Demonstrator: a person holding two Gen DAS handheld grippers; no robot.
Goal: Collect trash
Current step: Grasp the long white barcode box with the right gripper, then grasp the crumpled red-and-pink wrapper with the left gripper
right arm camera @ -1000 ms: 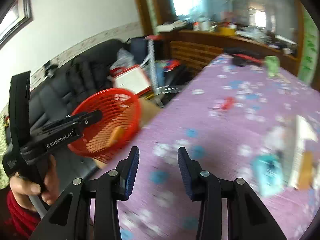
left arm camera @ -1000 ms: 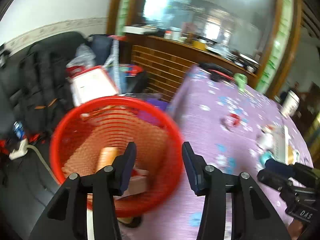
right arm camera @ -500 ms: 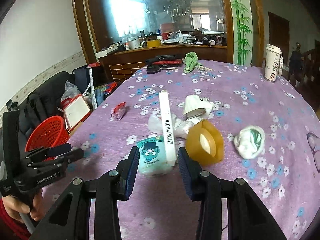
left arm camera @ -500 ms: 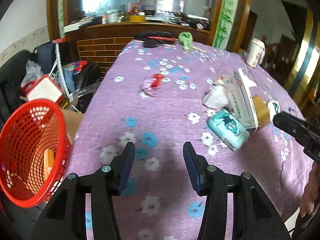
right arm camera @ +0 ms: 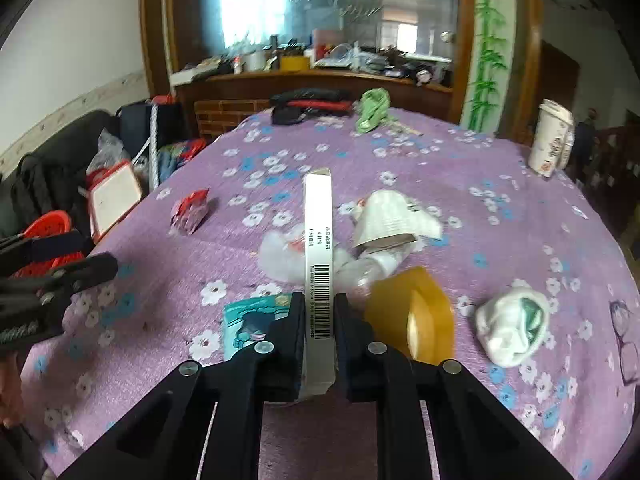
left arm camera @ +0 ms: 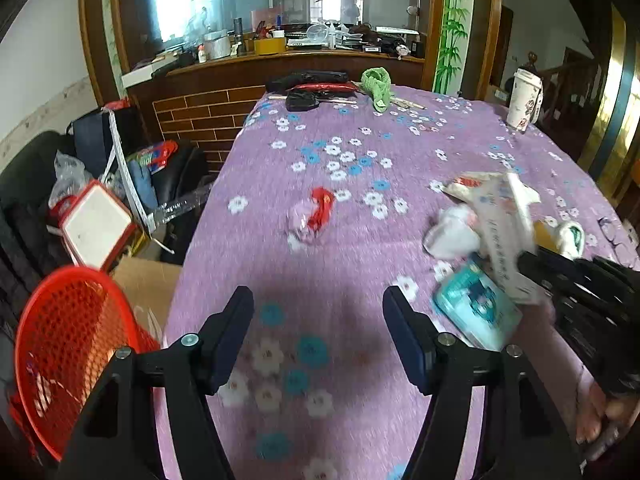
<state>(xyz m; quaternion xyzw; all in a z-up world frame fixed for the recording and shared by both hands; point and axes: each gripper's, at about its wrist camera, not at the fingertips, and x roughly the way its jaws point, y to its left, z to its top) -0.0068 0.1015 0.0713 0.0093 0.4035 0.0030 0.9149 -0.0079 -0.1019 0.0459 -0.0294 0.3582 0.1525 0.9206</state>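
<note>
Purple flowered tablecloth [right arm camera: 500, 168] carries the scattered trash; nearest, the right gripper [right arm camera: 319, 320] is clamped on the standing white carton [right arm camera: 318, 240], which could swing and knock the tape roll [right arm camera: 416, 314] or tissue pack [right arm camera: 250, 320] beside it when lifted. Left gripper [left arm camera: 318, 320] is opening with nothing between its jaws, aimed toward the red wrapper [left arm camera: 314, 216] farther off, and the red basket [left arm camera: 68, 356] sits off the table edge, so a slipping carton may miss it.

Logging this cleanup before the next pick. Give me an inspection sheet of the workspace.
Surface: table under purple flowered cloth.
Job's things: white box, teal pack, tape roll, wrapper, white wads; red basket beside the table.
Clutter: cup, green cloth, black items at far edge.
Grippers: right gripper shut on the box; left gripper opening, empty.
Cables: nothing seen.
Surroundings: sofa with bags, cluttered counter, glass partition.
</note>
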